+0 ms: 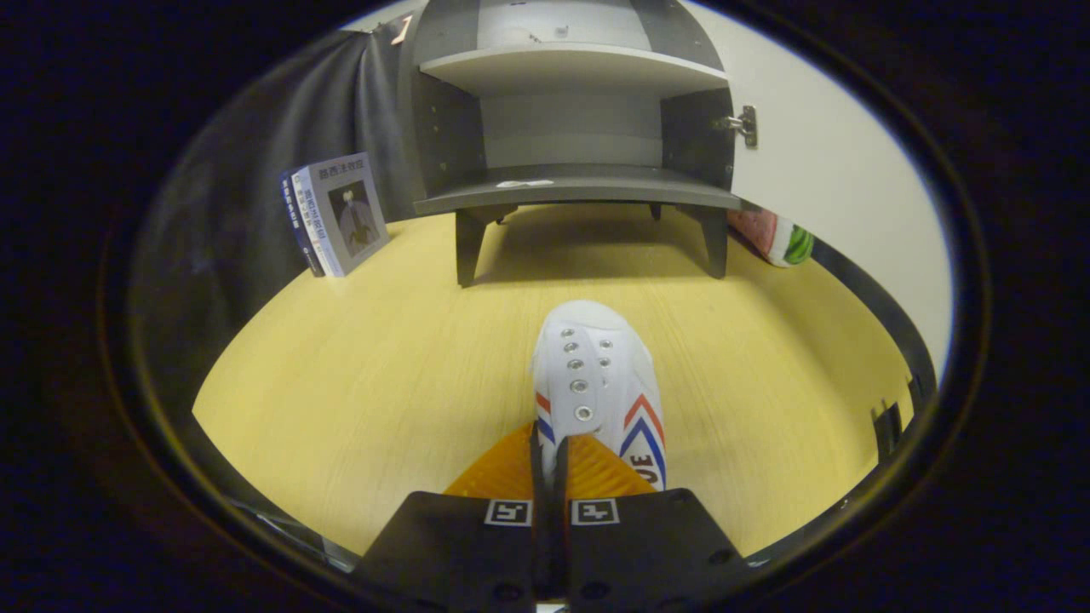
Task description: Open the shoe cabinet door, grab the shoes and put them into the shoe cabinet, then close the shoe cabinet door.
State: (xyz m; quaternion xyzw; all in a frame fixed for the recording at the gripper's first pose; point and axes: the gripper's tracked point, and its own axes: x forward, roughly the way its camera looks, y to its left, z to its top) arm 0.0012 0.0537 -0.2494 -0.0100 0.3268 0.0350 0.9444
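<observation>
Gripper view, gripper (549, 447) level, pinching shoe (596, 383)

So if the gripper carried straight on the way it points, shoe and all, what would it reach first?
The gripper, shut on the white shoe, points across bare wooden floor at the open shoe cabinet. The shoe's toe would probably reach the cabinet's bottom shelf first; height is hard to judge.

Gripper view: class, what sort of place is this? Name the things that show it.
Probably a staged test booth set up like a home entryway. A small shoe cabinet stands open on a wooden tabletop, books lean on a cloth wall, and the gripper is shut on a white shoe.
</observation>
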